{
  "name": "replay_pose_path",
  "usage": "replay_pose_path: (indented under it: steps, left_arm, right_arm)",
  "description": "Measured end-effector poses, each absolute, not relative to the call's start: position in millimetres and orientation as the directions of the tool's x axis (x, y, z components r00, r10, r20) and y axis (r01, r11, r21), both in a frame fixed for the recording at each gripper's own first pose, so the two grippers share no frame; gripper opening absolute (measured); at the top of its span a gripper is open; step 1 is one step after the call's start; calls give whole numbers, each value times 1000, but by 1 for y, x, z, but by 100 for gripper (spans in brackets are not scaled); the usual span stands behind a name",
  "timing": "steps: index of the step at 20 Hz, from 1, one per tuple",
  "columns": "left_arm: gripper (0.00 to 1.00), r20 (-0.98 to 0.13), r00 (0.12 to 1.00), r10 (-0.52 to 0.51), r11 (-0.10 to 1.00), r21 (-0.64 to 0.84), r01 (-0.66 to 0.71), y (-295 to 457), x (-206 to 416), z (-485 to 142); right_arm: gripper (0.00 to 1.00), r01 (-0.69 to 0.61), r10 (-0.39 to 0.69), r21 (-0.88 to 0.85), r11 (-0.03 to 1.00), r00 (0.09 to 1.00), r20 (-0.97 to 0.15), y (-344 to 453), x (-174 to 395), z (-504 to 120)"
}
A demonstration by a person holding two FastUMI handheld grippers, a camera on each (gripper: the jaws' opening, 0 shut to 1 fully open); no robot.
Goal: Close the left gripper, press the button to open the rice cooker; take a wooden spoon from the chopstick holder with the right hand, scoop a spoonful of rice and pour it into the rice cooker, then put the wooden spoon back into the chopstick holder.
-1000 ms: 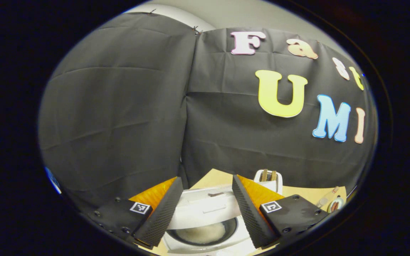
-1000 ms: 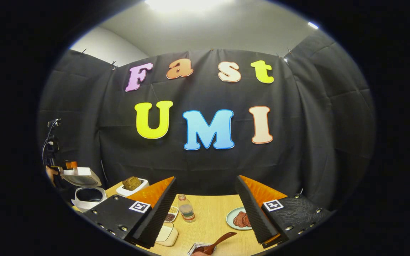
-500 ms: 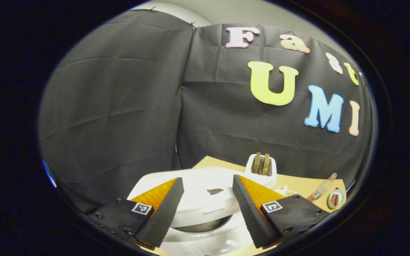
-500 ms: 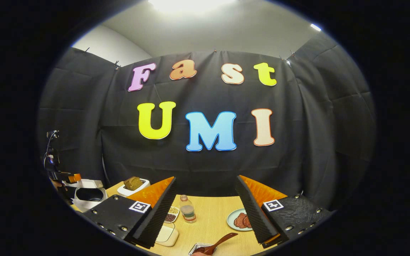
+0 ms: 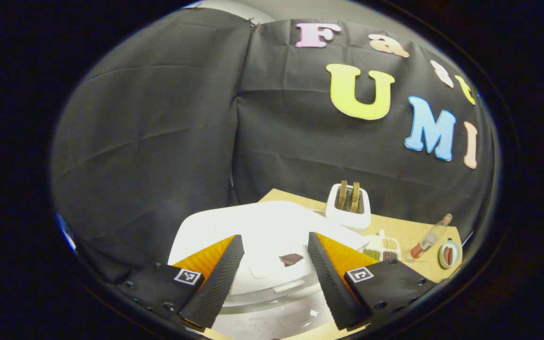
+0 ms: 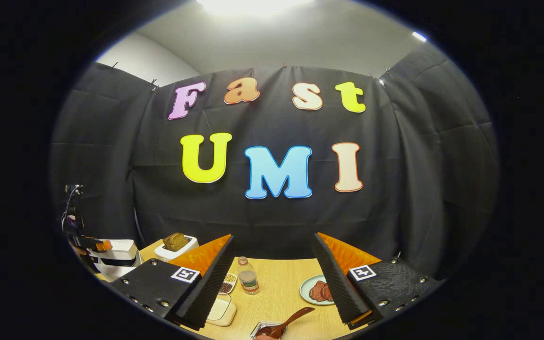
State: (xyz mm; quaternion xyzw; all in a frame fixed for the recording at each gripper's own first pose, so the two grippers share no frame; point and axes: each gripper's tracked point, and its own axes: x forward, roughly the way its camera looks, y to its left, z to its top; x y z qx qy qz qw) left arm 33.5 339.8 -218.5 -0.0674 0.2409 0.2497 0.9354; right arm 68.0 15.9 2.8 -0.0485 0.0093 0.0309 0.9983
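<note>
The tabletop is seen carrying the white rice cooker, lid down, beneath the wide-spread left tool, while the wooden spoon is laid near the wide, empty right tool.

Your wooden table is carrying, ahead of your right gripper, a bottle and a plate of meat; a toaster and rice cooker are sitting far to its left, a spoon lying nearest.
</note>
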Motion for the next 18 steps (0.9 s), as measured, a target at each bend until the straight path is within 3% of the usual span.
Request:
replay_pose_path:
  steps: [18]
  left_arm:
    - [94,-551,724,415,884,58,-463,332,26,-255]
  right_arm:
    - [99,-62,61,-109,992,998,-16,17,60,5]
